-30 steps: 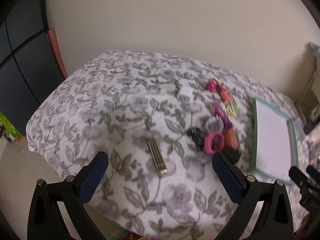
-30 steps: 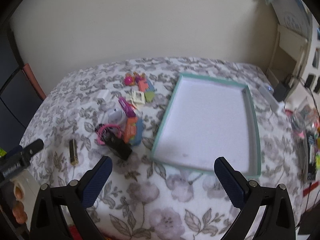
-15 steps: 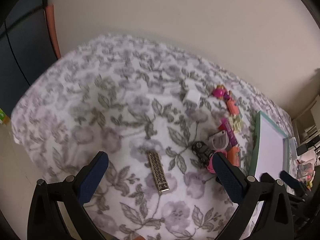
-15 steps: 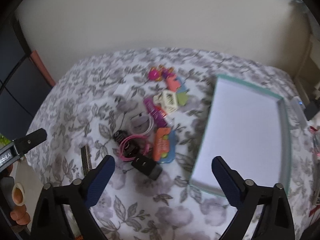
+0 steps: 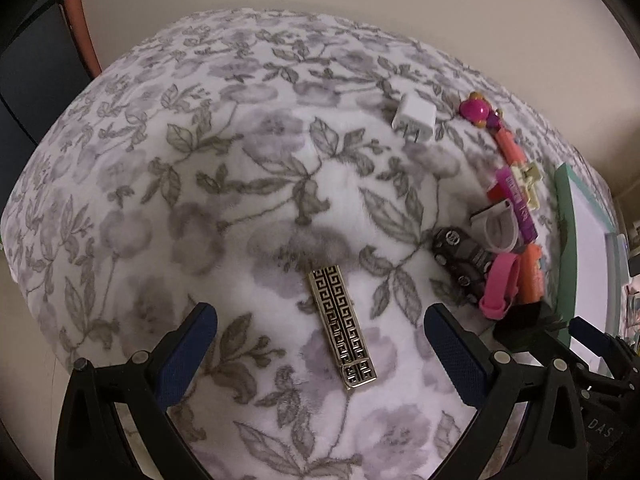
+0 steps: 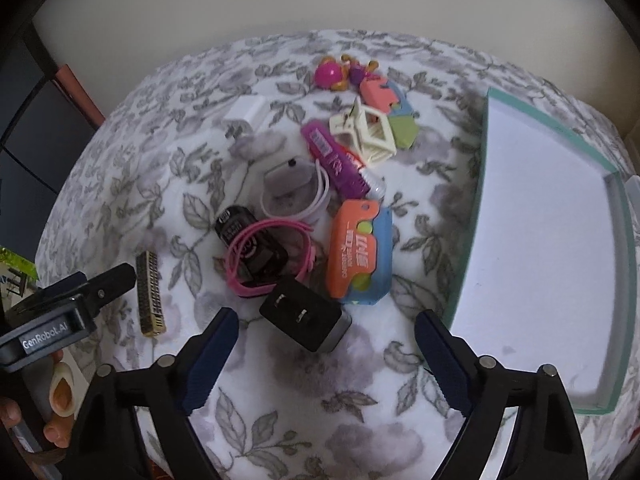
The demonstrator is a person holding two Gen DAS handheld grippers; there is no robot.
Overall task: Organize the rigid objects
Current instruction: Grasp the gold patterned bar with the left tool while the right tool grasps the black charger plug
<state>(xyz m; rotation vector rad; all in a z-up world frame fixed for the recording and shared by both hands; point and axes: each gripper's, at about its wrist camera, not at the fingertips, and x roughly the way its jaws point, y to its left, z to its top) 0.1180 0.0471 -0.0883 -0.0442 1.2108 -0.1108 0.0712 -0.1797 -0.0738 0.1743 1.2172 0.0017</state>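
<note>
A gold and black patterned bar (image 5: 342, 326) lies on the floral blanket (image 5: 224, 184), between the tips of my open, empty left gripper (image 5: 320, 340); it also shows in the right wrist view (image 6: 149, 293). My right gripper (image 6: 325, 354) is open and empty, just in front of a black plug adapter (image 6: 306, 317). Behind the adapter lie a pink band (image 6: 269, 256) around a black toy car (image 6: 250, 240), an orange and blue toy (image 6: 358, 256), a white band (image 6: 294, 192), a purple tube (image 6: 336, 160), a cream clip (image 6: 366, 134) and a white charger (image 6: 247, 114).
A shallow teal-rimmed white tray (image 6: 480, 208) lies to the right of the pile, seen also in the left wrist view (image 5: 564, 220). The left gripper's body (image 6: 60, 316) shows at the left of the right wrist view. The blanket's front edge is close below both grippers.
Both grippers have moved forward and down toward the blanket. The left has closed in on the gold bar, the right on the black adapter. No object has moved.
</note>
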